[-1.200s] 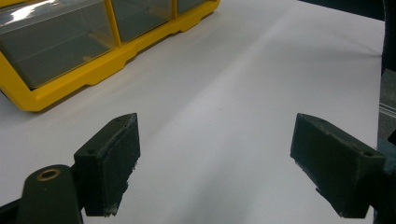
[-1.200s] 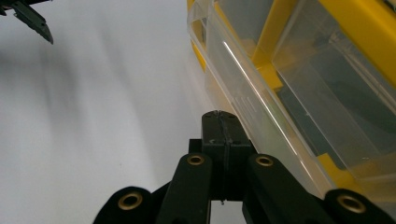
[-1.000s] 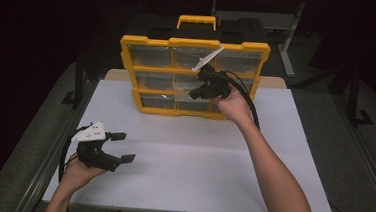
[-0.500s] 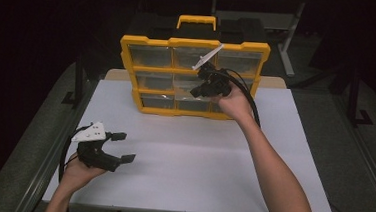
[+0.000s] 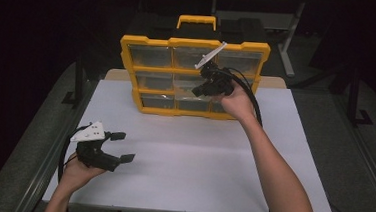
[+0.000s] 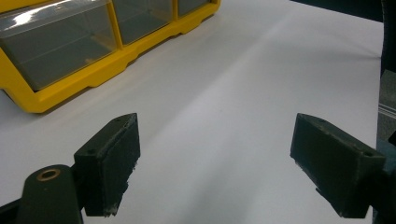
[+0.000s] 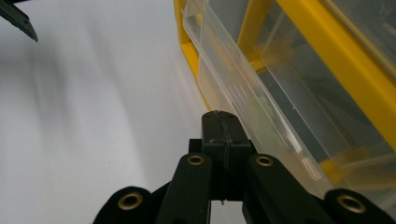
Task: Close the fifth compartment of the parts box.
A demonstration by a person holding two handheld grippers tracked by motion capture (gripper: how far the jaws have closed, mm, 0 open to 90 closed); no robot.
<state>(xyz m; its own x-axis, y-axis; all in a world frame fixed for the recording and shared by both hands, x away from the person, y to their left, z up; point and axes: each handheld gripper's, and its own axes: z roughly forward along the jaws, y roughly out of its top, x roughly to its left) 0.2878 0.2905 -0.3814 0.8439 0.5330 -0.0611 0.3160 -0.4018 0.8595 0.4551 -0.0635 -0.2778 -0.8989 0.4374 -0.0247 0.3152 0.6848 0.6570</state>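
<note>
Yellow organizer [image 5: 189,113] stands upright just ahead of the right gripper [image 5: 200,90]; nine clear drawers in three rows, contents too blurred to tell; one clear drawer [image 7: 243,98] beside its pressed-together jaws. Left gripper [image 5: 121,147] jaws spread over white table [image 5: 197,162], well apart from organizer; dark room.

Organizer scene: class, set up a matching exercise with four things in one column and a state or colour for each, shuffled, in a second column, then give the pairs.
Things:
1. left tool
2. right tool
3. organizer
4. table

States or colours:
A. yellow frame, clear drawers
B. jaws shut
C. white top
D. jaws wide open

Pairs: 1-D, 2-B, 3-A, 4-C
</note>
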